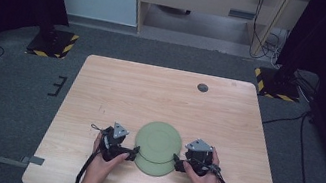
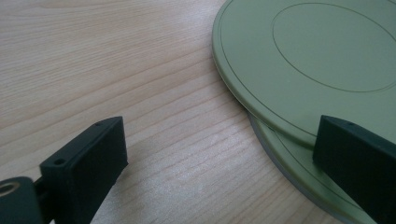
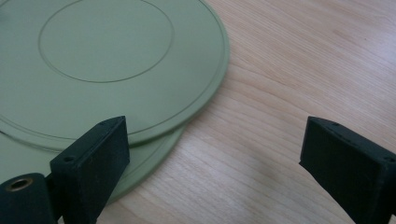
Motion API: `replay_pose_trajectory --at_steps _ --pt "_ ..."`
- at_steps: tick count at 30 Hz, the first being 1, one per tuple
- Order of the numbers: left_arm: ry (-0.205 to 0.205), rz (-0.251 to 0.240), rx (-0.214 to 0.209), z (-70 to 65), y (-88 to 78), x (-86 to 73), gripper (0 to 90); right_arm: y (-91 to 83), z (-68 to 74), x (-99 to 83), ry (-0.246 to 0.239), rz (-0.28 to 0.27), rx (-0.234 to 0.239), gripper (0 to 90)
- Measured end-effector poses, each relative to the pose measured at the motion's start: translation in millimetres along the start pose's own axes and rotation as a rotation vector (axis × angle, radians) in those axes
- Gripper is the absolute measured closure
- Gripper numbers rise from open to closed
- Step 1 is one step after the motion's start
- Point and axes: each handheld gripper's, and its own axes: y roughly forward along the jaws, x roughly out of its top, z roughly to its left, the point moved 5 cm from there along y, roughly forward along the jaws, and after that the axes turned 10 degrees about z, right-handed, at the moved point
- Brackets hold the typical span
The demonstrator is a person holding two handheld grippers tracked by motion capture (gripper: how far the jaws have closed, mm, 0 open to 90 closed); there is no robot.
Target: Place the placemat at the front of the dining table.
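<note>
Two green plates [image 1: 157, 147] lie stacked, the top one shifted, near the table's [image 1: 116, 88] front edge — left gripper [image 1: 131, 153] and right gripper [image 1: 177, 164] flank them, both with jaws apart, holding nothing.

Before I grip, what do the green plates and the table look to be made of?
Top plate: likely matte plastic or melamine, with even sage colour, no glare and thin moulded ring lines. Lower plate: same look, offset beneath. Table: light wood-grain surface, possibly laminate; the smooth sheen leaves it open.

Two green plates [image 1: 158, 141], engraved rings; pale wood-grain table [image 1: 150, 94]; black jaws; yellow-black striped bases [image 1: 52, 44].
</note>
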Motion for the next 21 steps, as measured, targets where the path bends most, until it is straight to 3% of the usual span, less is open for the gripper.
replay_pose_trajectory --at_steps 7,21 --pt "-0.033 0.002 -0.007 3.4 3.5 1.8 0.0 3.8 -1.9 2.3 0.011 -0.007 -0.004 4.4" --pt "-0.021 0.003 -0.011 0.7 3.8 2.2 0.2 4.3 -0.6 2.5 0.008 -0.012 -0.012 6.1"
